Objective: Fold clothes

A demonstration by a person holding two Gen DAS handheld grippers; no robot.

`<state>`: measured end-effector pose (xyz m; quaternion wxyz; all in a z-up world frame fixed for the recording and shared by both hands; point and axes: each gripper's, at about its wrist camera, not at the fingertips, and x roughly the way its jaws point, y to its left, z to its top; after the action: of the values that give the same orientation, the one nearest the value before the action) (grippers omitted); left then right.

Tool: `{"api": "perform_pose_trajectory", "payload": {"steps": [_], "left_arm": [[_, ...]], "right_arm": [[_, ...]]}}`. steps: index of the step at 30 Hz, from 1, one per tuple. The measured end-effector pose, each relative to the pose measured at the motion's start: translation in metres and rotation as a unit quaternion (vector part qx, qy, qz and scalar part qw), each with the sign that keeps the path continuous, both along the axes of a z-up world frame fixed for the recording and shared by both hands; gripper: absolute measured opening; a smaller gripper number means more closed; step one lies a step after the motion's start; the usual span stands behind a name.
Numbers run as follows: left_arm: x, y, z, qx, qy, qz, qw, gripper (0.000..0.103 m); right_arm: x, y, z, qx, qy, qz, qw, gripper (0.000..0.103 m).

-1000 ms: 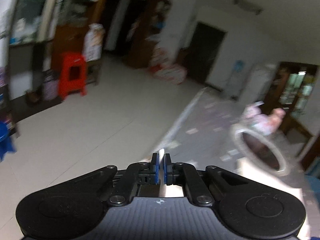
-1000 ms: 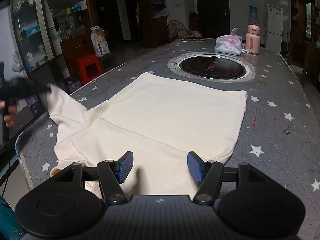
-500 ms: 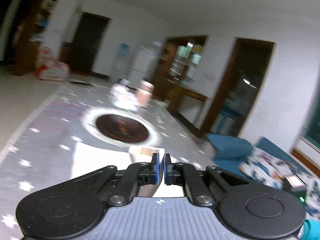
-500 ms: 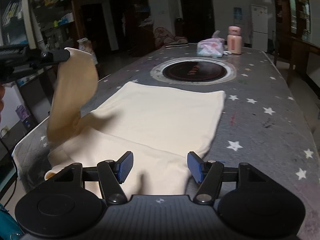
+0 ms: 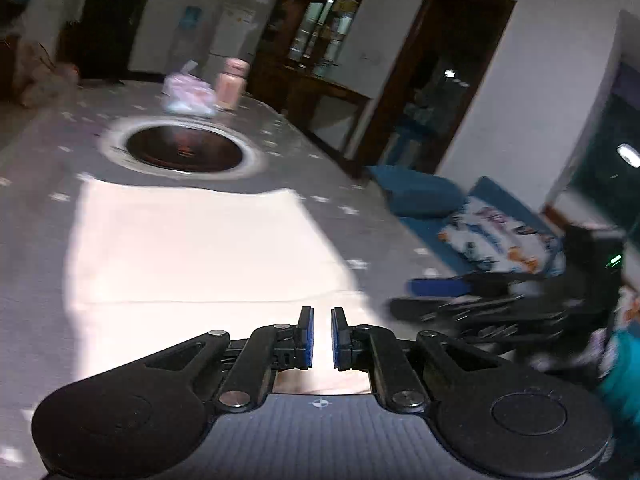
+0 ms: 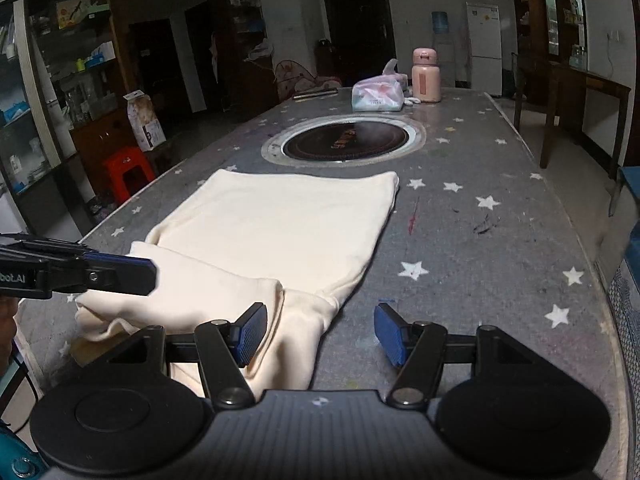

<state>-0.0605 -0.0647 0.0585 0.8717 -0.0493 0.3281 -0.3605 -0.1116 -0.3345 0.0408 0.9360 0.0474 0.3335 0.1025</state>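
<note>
A cream garment (image 6: pixel 276 224) lies flat on the grey star-patterned table (image 6: pixel 480 240), with a sleeve folded over its near left part. It also shows in the left wrist view (image 5: pixel 192 248). My left gripper (image 5: pixel 322 338) hovers over the garment's near edge with a small gap between its pads and nothing in it; it also shows from the side in the right wrist view (image 6: pixel 120 274). My right gripper (image 6: pixel 320 332) is open and empty above the garment's near right corner. It shows blurred in the left wrist view (image 5: pixel 440 300).
A round inset burner (image 6: pixel 344 142) sits beyond the garment. A plastic bag (image 6: pixel 378 94) and a pink flask (image 6: pixel 426 76) stand at the far end. A red stool (image 6: pixel 128 168) and shelves are left of the table; a blue sofa (image 5: pixel 460 208) is to the right.
My left gripper swung the sleeve up and over onto the garment, then let it go; its pads have parted slightly. The right gripper stayed open and shifted a little right.
</note>
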Motion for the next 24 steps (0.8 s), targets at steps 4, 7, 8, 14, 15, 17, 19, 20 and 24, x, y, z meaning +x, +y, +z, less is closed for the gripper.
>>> {"api": "perform_pose_trajectory", "payload": {"steps": [4,7,8,14,15,17,19,20,24], "left_arm": [[0.012,0.035,-0.007,0.042,-0.007,0.058,0.9974,0.01],[0.02,0.052,-0.02,0.067,0.011,0.088,0.9938,0.009],[0.022,0.059,-0.024,0.076,0.022,0.1,0.9919,0.009],[0.028,0.082,-0.022,0.09,0.032,0.132,0.9866,0.008],[0.03,0.081,-0.018,0.086,0.026,0.129,0.9876,0.008],[0.035,0.074,-0.01,0.072,0.014,0.117,0.9905,0.008],[0.044,0.064,-0.01,0.068,0.01,0.104,0.9922,0.008],[0.048,0.06,-0.011,0.066,0.008,0.098,0.993,0.008],[0.064,0.051,-0.027,0.079,0.023,0.094,0.9922,0.009]], "right_arm": [[0.006,0.007,0.003,0.005,-0.004,0.01,1.0,0.06],[0.011,0.018,0.002,0.005,-0.003,0.027,1.0,0.058],[0.013,0.022,0.001,0.005,-0.002,0.033,0.999,0.057],[0.015,0.039,0.002,0.002,-0.004,0.062,0.998,0.053],[0.015,0.04,0.003,0.0,-0.005,0.065,0.998,0.053],[0.017,0.043,0.005,0.0,-0.009,0.068,0.998,0.052],[0.019,0.045,0.007,0.001,-0.011,0.073,0.997,0.052],[0.02,0.047,0.006,0.001,-0.011,0.077,0.997,0.051],[0.029,0.056,-0.002,0.002,-0.002,0.095,0.995,0.049]]}}
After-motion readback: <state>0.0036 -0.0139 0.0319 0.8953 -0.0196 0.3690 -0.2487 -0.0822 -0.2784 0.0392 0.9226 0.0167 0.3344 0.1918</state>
